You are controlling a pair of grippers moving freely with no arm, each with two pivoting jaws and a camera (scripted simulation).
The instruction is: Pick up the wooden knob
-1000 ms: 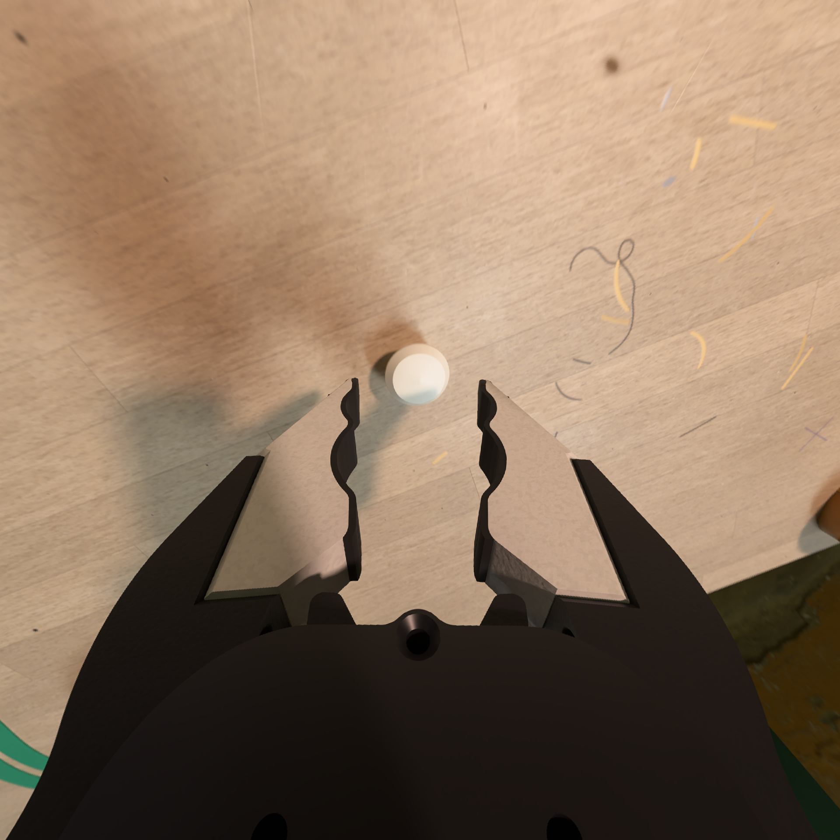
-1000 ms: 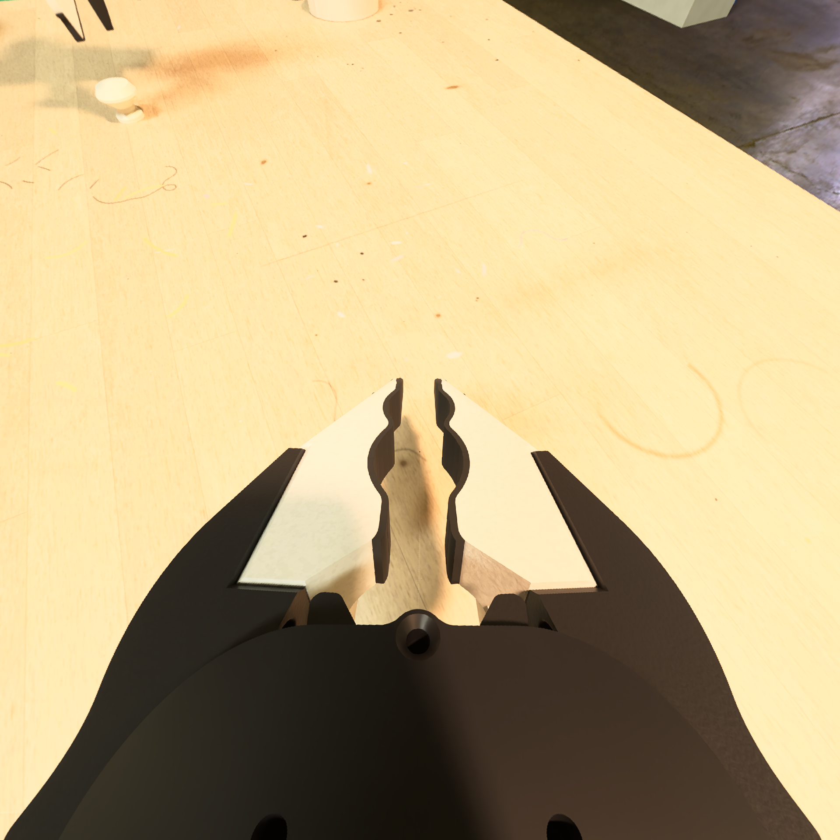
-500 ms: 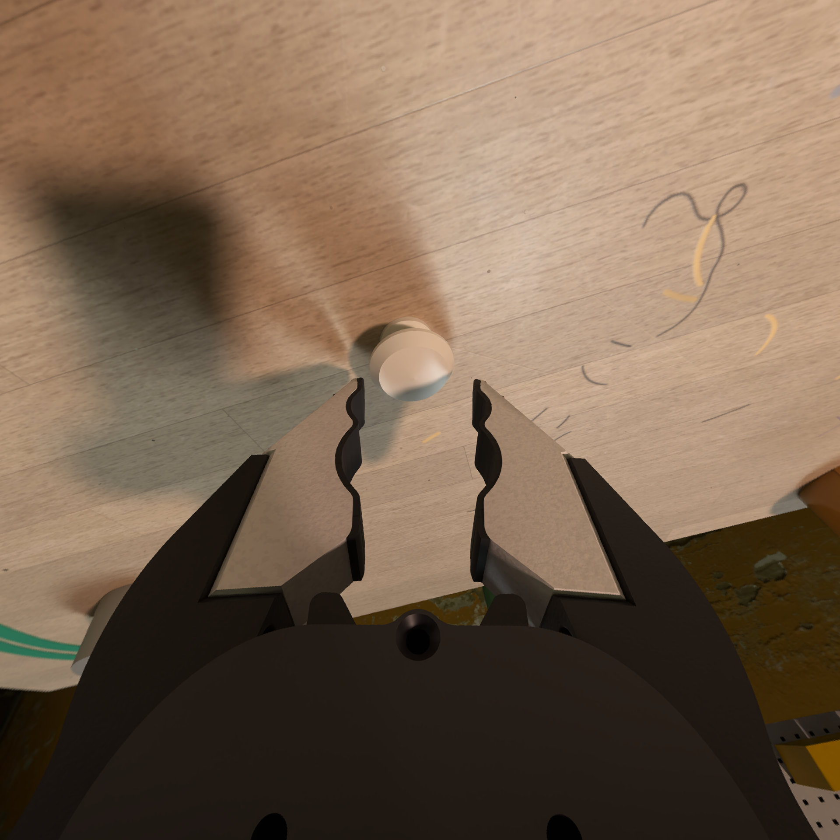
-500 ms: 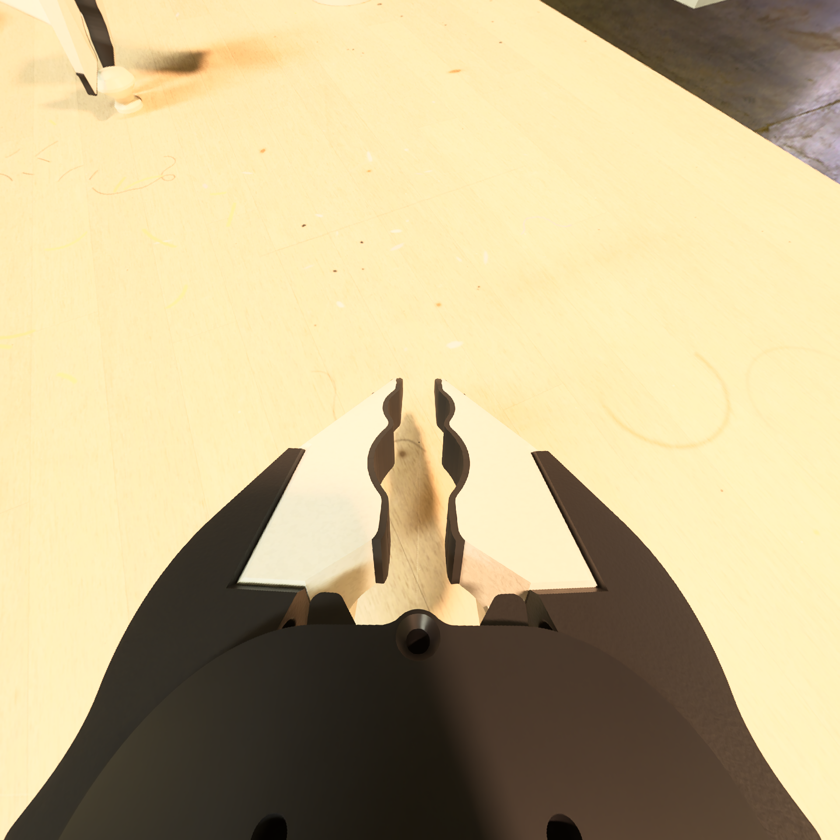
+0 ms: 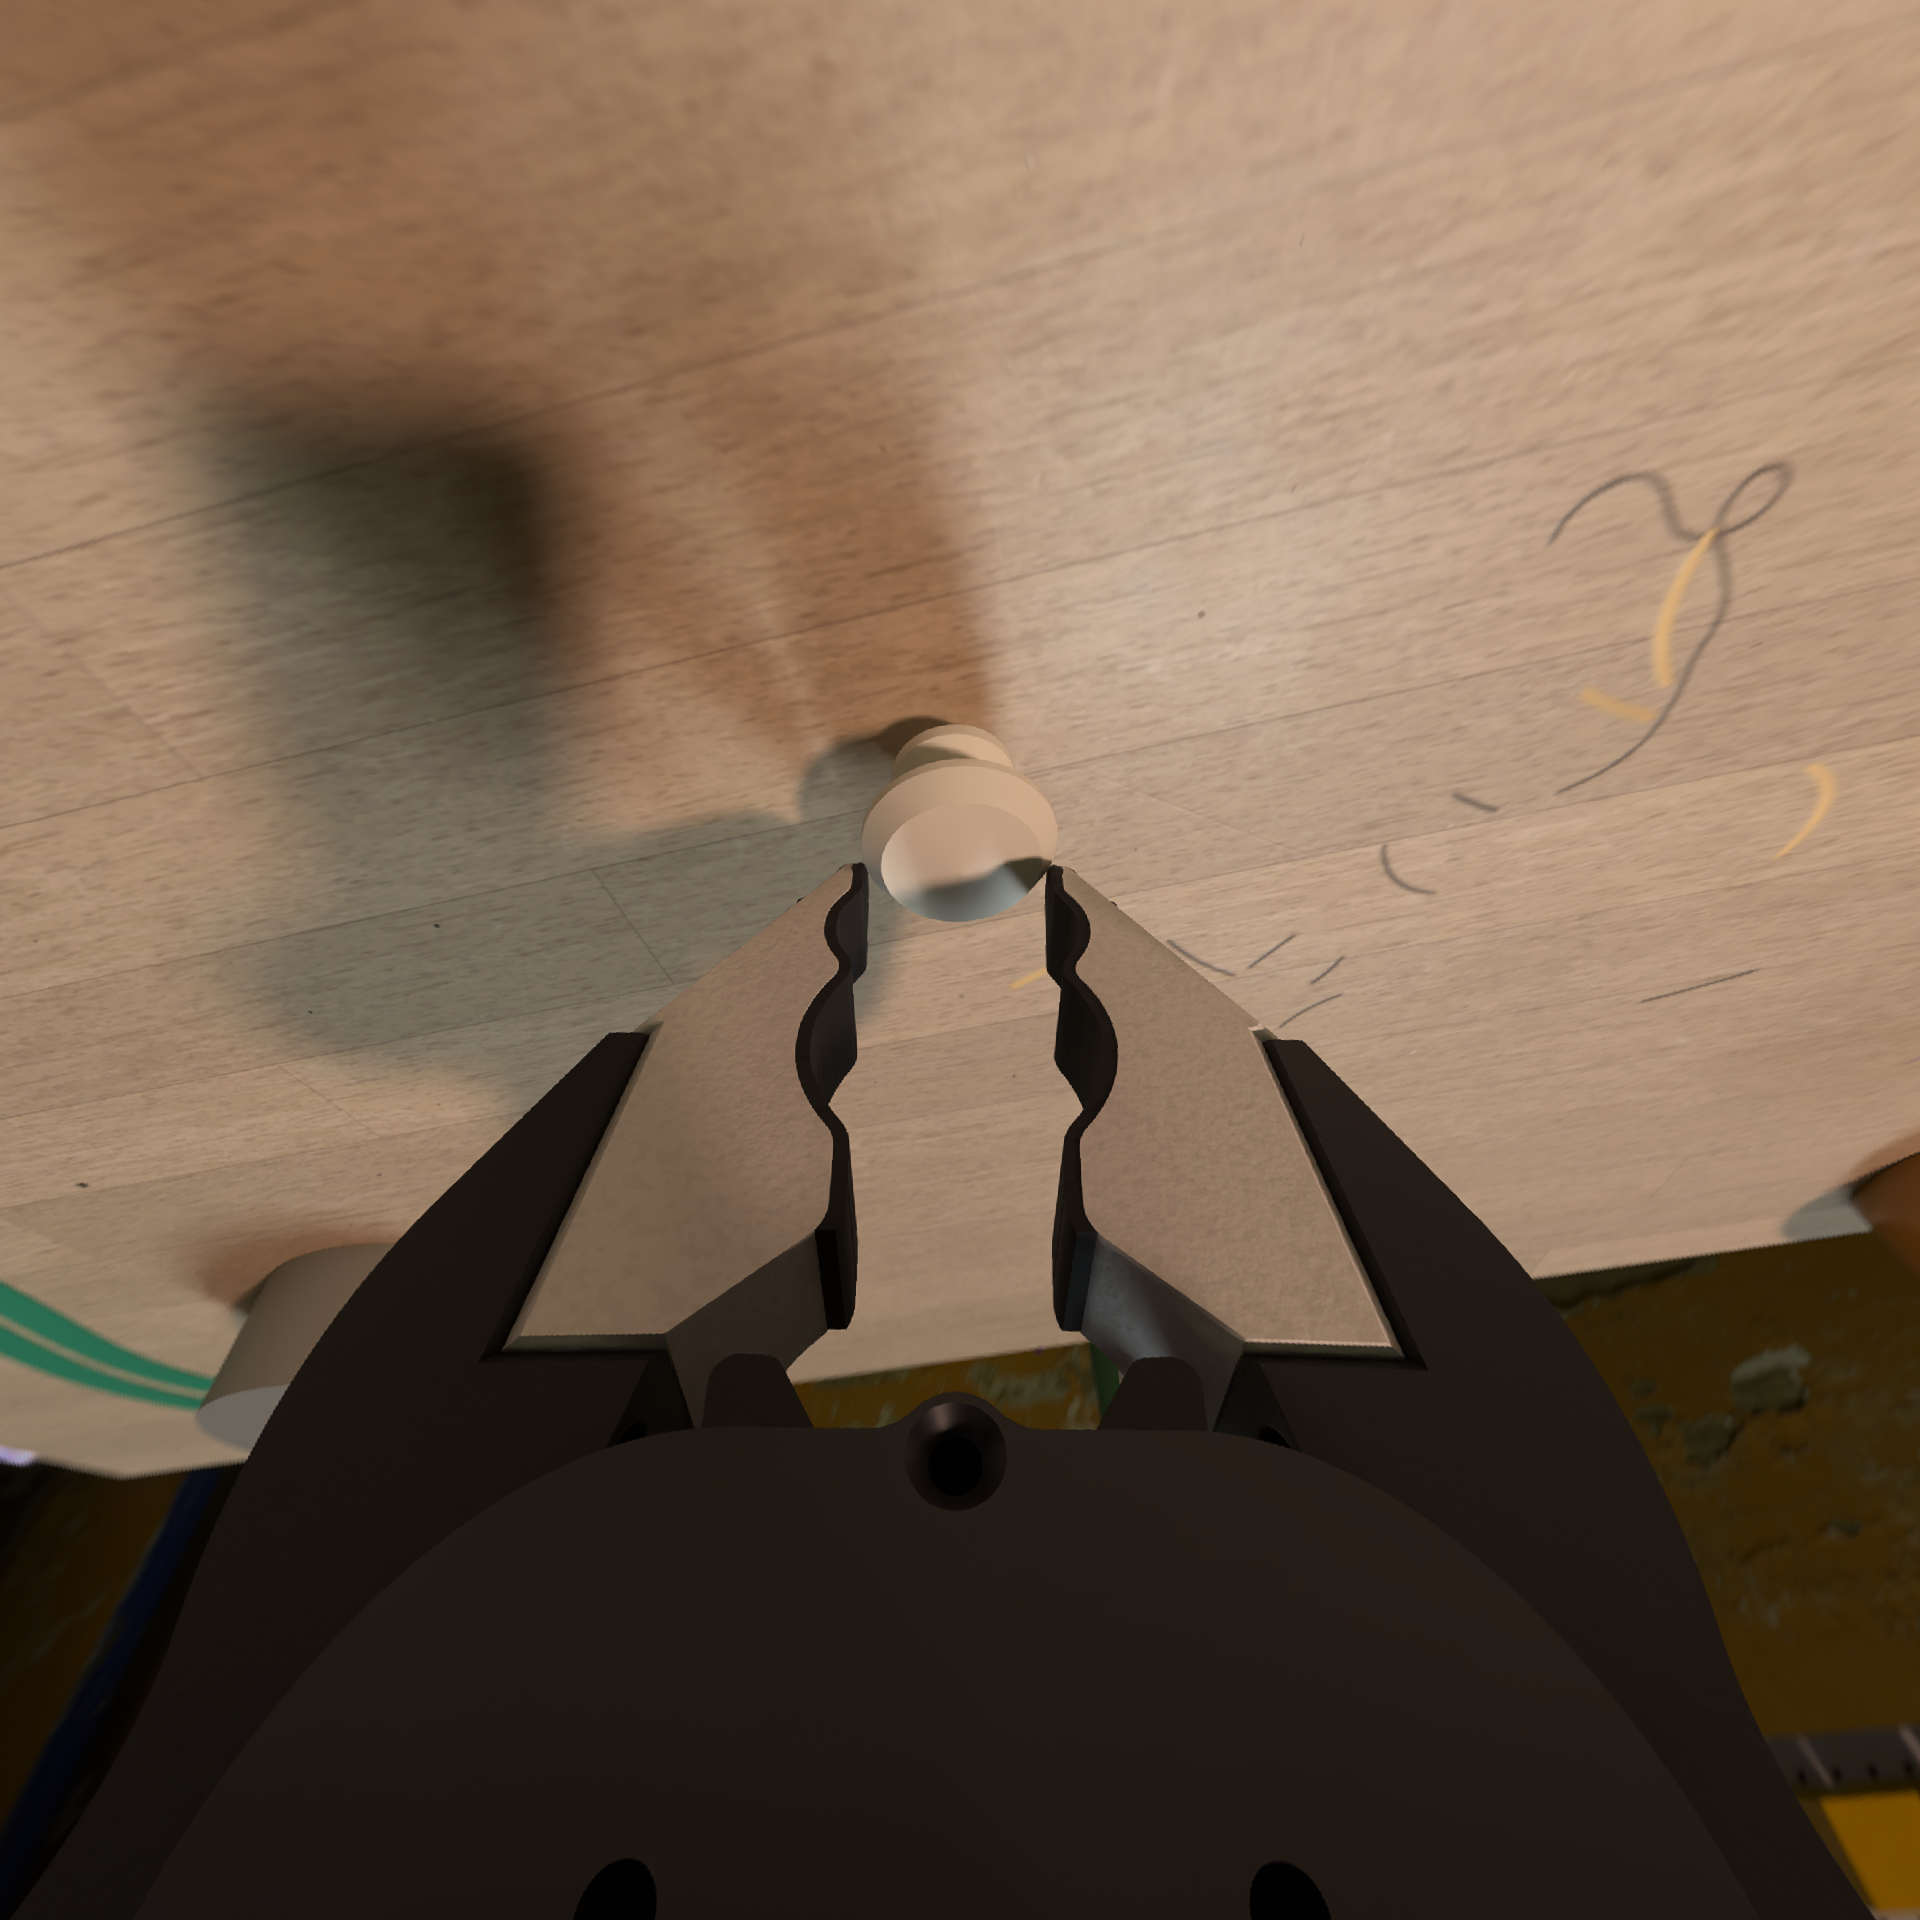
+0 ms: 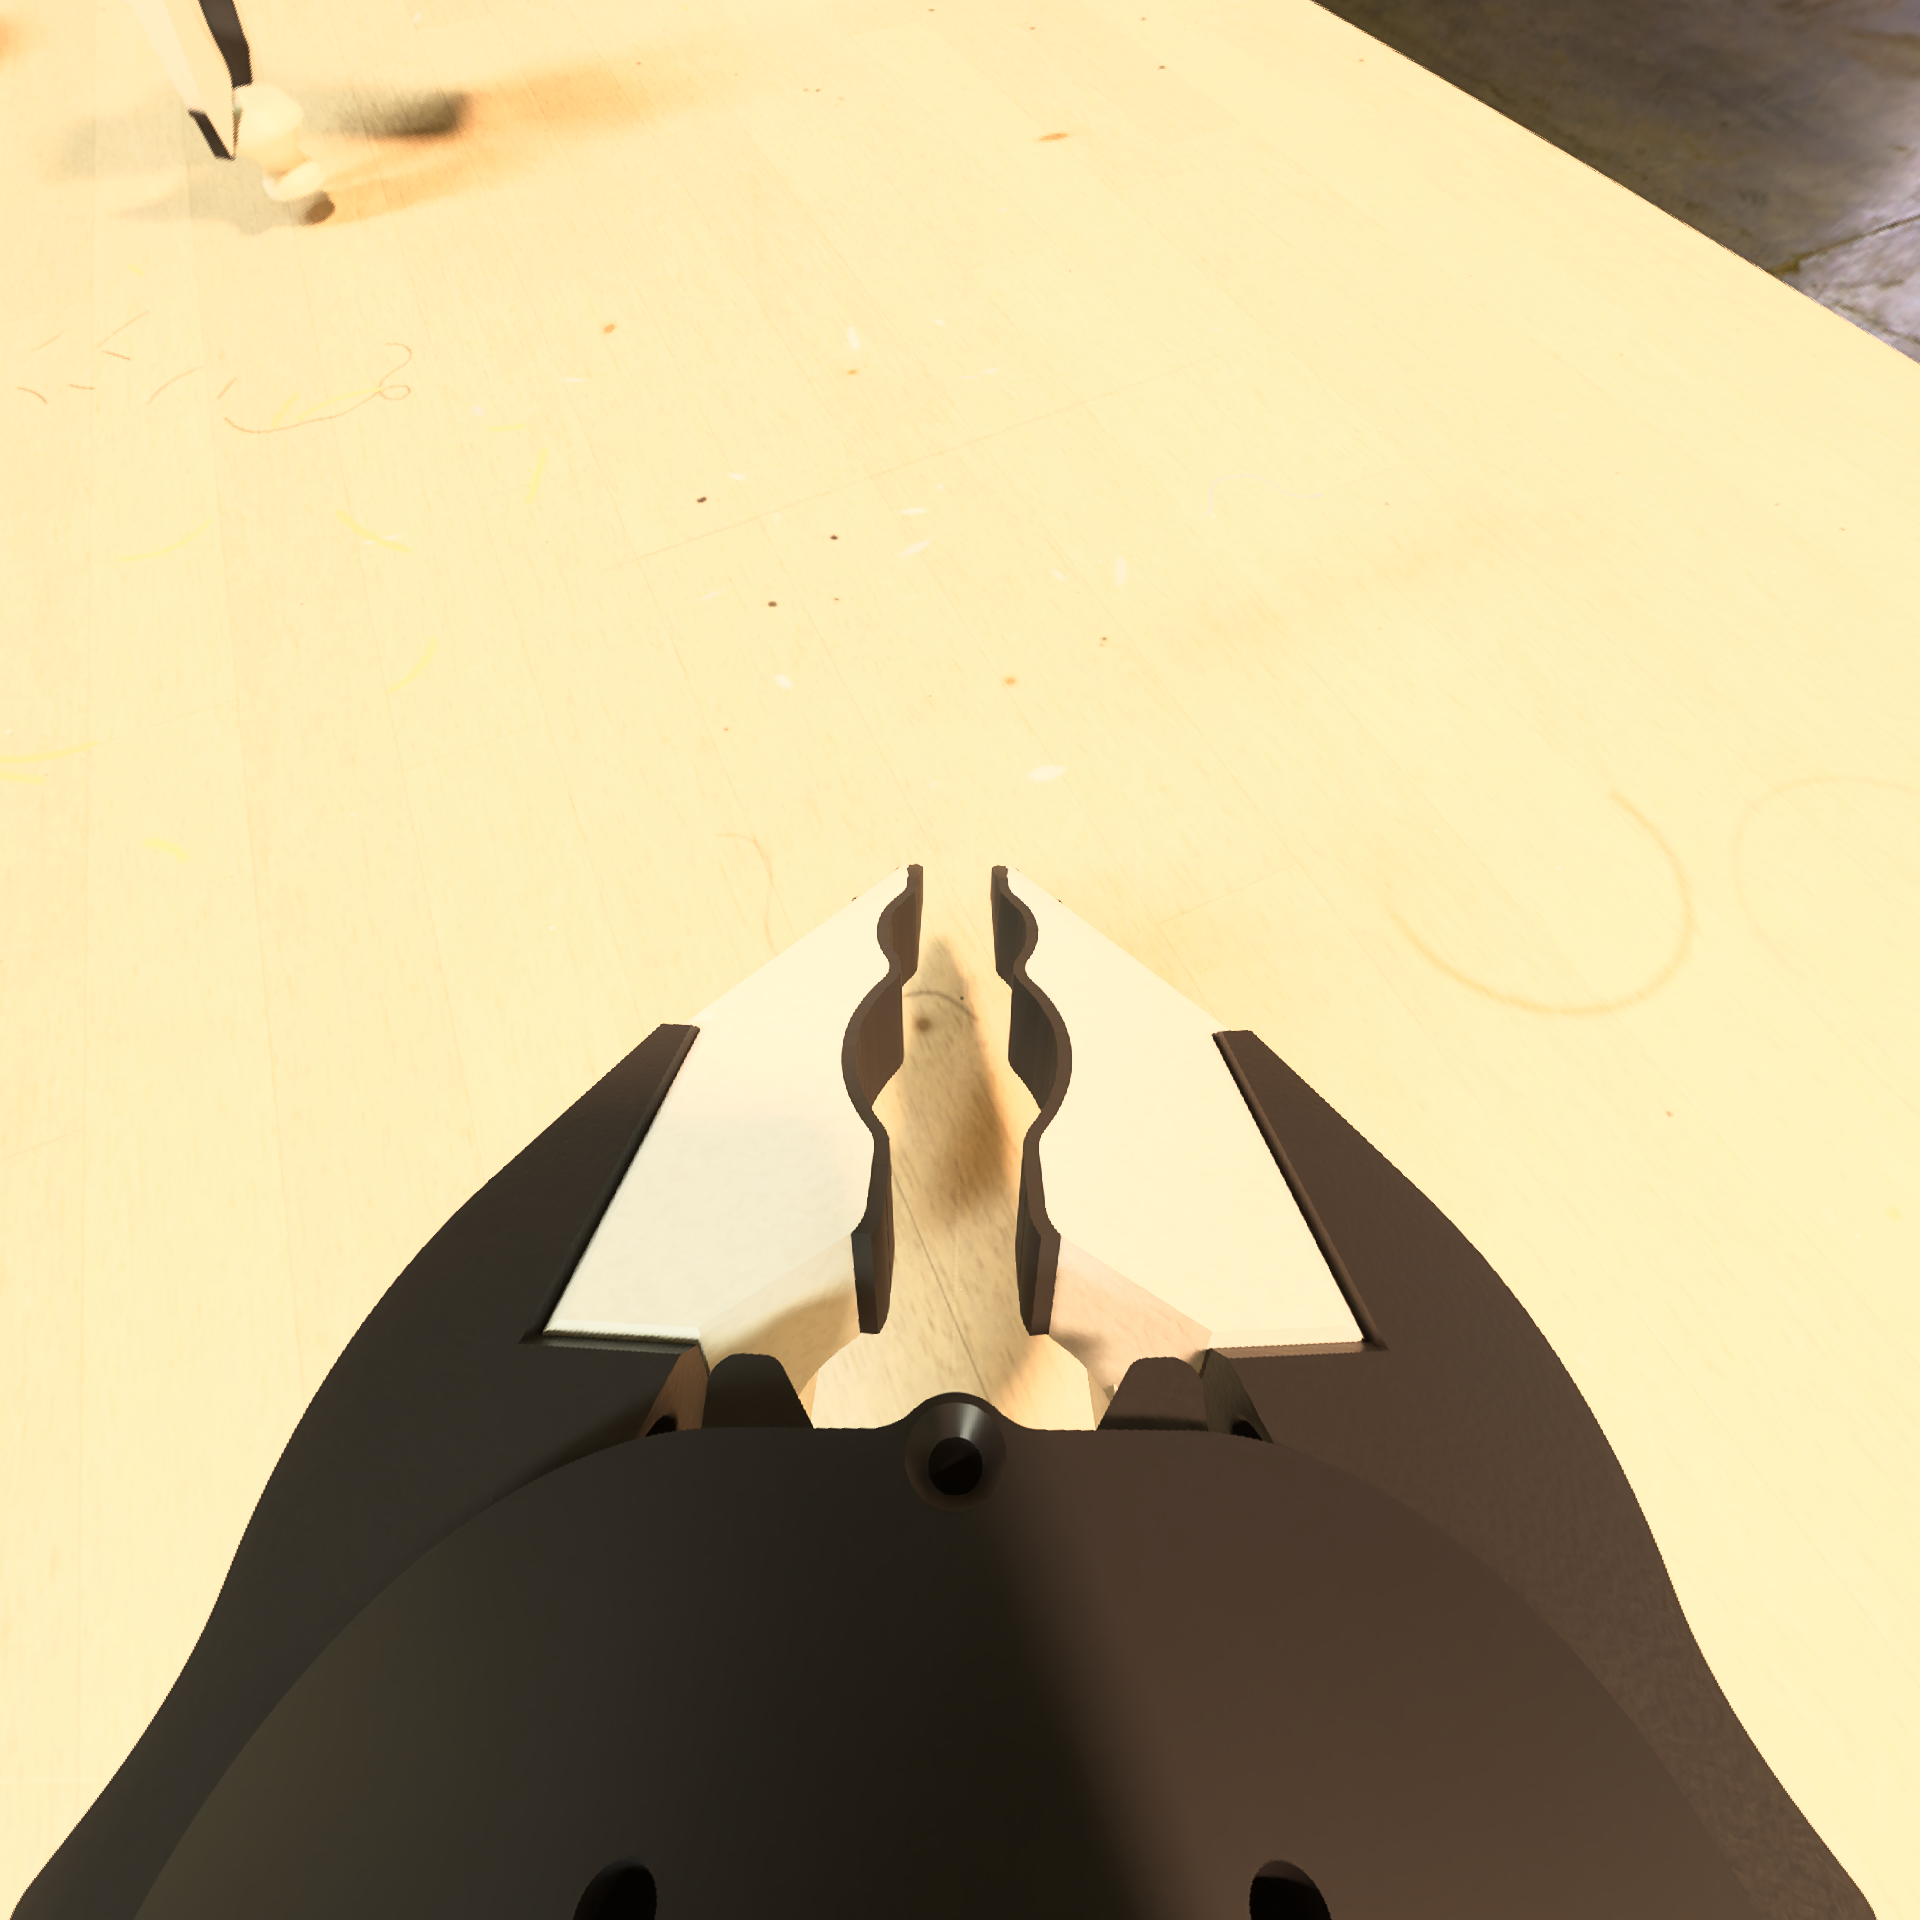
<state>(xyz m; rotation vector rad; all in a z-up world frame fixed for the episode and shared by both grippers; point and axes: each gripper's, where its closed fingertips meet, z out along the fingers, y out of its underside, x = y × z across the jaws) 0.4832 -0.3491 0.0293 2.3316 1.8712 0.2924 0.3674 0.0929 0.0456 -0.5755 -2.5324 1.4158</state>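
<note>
The wooden knob (image 5: 961,847) is pale, with a round head and a short stem, and stands on the light wooden table (image 5: 1351,312). My left gripper (image 5: 951,878) has both fingertips pressed against the sides of the knob's head. In the right wrist view the knob (image 6: 272,130) shows far off at the top left, with a finger of the left gripper (image 6: 220,83) against it and its foot at the table top. My right gripper (image 6: 956,873) is low over the table, empty, with only a narrow slit between its jaws.
A beige cylinder (image 5: 275,1340) stands at the table's near edge on the left, beside green stripes (image 5: 94,1361). A brown object (image 5: 1896,1205) is at the right edge. Thin scribble marks (image 5: 1662,623) lie right of the knob. Dark floor (image 6: 1714,125) lies beyond the table's right edge.
My left gripper has moved forward onto the knob and its jaws have narrowed onto the knob's head. The right gripper has crept forward with its jaws unchanged.
</note>
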